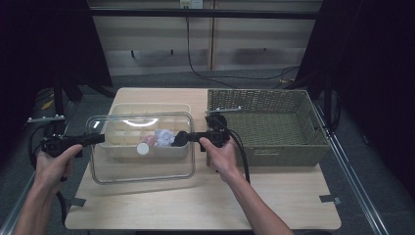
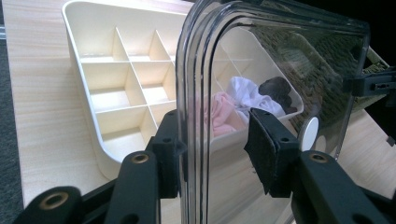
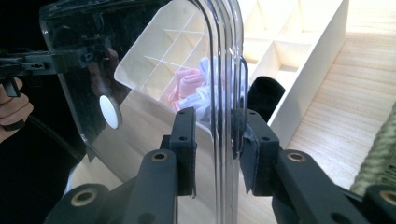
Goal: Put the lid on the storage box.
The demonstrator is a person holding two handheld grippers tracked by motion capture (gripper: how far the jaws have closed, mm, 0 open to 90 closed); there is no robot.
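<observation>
Both forearms reach level over the bench: left gripper (image 1: 98, 139) and right gripper (image 1: 182, 138) clamp their jaws on opposite edges of the clear lid (image 1: 142, 169), held above the divided tray (image 1: 147, 108).

High cam overhead facing fwd, gripper cams close, all share clear lid (image 1: 142, 147)

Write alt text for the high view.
Two hand-held grippers hold a clear plastic lid by its side edges, left gripper and right gripper, over a cream divided box holding rolled socks. A woven basket stands to the right.
</observation>
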